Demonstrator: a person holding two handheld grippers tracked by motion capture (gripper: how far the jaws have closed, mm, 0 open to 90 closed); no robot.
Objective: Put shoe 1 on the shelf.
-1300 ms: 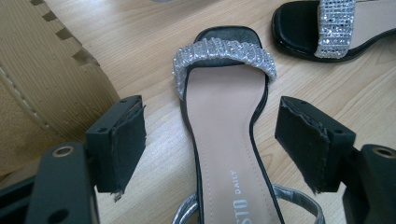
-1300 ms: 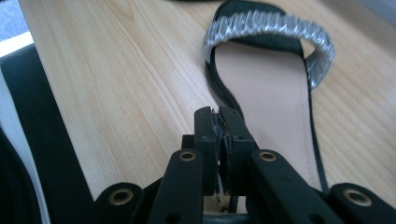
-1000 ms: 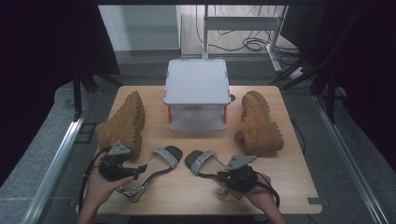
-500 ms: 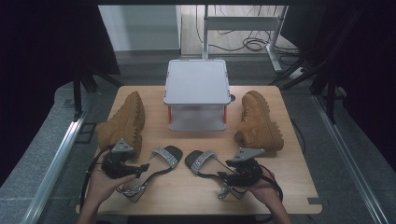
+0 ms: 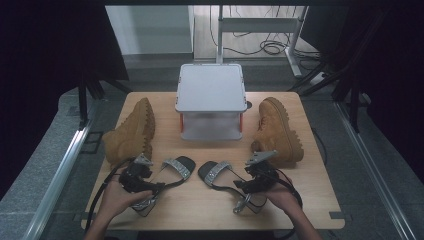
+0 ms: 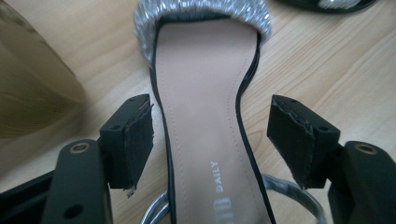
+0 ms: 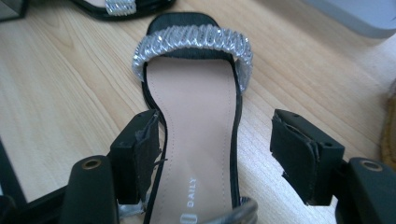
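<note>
Wood table (image 5: 310,200): pale grain, rounded corners, fills the middle of the high view.
Left sandal (image 5: 167,175): lower centre-left of the high view, toe toward the box; black sole, tan insole, glittery silver toe strap (image 6: 201,7).
Right sandal (image 5: 225,180): lower centre, just beside the left sandal, apart from it; same build, silver strap (image 7: 194,39) arched over the toe, "DAILY" printed on the insole.
Left gripper (image 5: 136,176): in the person's left hand (image 5: 117,200), lower left of the high view; jaws wide apart, one on each side of the left sandal's waist, gripping nothing; worn black pads (image 6: 140,140) frayed at the edges.
Right gripper (image 5: 255,177): in the right hand (image 5: 282,197), lower right of centre; jaws spread wide, straddling the right sandal's insole, left pad (image 7: 147,154) close to or touching the sole edge, cannot tell which.
Left boot (image 5: 131,131): tan suede, lugged sole, on its side at left, near the left gripper.
Right boot (image 5: 277,131): same tan, right of the box, just above the right gripper.
Box (image 5: 210,100): grey lid, translucent body, red clips, upper centre between the boots.
Surroundings: dark curtains at both sides, cables on the floor beyond.
</note>
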